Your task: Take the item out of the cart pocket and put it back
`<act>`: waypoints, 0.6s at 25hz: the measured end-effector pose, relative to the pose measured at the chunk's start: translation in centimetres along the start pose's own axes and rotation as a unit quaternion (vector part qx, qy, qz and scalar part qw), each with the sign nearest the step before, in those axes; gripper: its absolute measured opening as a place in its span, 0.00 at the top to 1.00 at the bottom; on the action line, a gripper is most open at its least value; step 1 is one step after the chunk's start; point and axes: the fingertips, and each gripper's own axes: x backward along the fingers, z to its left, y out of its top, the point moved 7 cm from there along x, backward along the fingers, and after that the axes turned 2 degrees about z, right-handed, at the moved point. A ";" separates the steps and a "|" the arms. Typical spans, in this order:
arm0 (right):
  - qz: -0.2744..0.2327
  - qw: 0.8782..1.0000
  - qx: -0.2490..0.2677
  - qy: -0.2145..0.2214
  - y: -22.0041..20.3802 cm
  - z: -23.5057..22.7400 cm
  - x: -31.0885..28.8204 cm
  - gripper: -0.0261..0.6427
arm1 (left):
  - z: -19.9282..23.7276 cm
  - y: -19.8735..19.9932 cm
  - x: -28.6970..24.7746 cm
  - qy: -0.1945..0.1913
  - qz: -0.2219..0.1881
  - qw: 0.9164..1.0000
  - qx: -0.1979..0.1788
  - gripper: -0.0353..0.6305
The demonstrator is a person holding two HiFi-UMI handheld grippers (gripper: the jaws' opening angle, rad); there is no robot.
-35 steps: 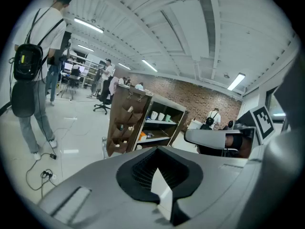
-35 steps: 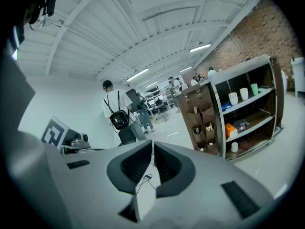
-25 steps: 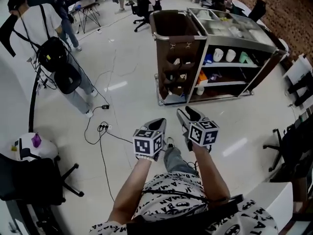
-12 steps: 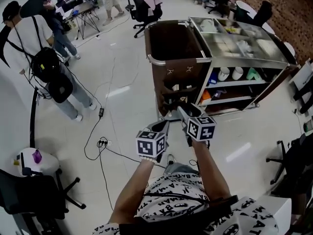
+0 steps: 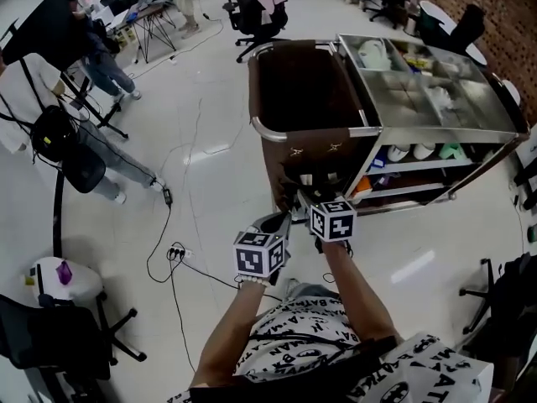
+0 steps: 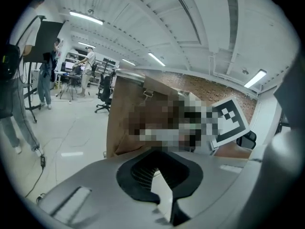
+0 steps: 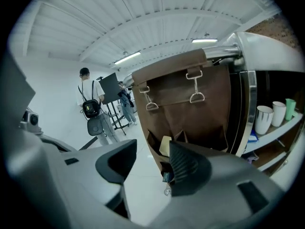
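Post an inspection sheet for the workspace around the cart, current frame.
Surface: pale glossy floor, no table.
Job's things: brown cart pocket holds a pale item, not yet taken.
Clutter: cups on cart shelf; steel top tray holds oddments.
Grippers: left gripper shut, empty; right gripper open, empty, facing the pockets.
Cables: corded power strip on floor, left of the person.
Surroundings: bystanders, office chairs, brick wall.
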 end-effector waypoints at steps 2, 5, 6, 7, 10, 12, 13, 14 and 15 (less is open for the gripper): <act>0.005 1.000 0.007 -0.015 0.1 -0.4 -1.3 0.62 | 0.8 0.2 -0.6 0.004 0.004 1.000 0.003 0.94; 0.014 0.999 0.014 -0.034 0.1 -1.0 -3.0 0.62 | 1.9 0.4 -1.4 0.007 0.008 1.000 0.004 0.94; 0.018 0.999 0.017 -0.037 0.1 -1.1 -3.5 0.62 | 2.2 0.4 -1.8 0.007 0.009 1.000 0.005 0.94; 0.021 0.999 0.020 -0.039 0.0 -1.2 -3.9 0.63 | 2.5 0.5 -2.0 0.008 0.008 1.000 0.006 0.94; 0.030 0.998 0.033 -0.044 -0.3 -1.5 -5.2 0.74 | 3.3 0.4 -2.7 0.011 0.006 1.000 0.014 0.94; 0.036 0.998 0.034 -0.047 -0.7 -1.9 -5.7 0.74 | 3.4 0.1 -3.2 0.011 0.009 1.000 0.017 0.94; 0.038 0.998 0.033 -0.049 -0.9 -2.1 -5.8 0.75 | 3.5 0.0 -3.3 0.009 0.010 1.000 0.018 0.94; 0.037 0.997 0.033 -0.051 -1.0 -2.2 -5.8 0.77 | 3.6 -0.1 -3.3 0.009 0.010 1.000 0.018 0.94; 0.035 0.997 0.033 -0.054 -1.0 -2.1 -5.8 0.79 | 3.8 -0.1 -3.0 0.009 0.009 1.000 0.018 0.94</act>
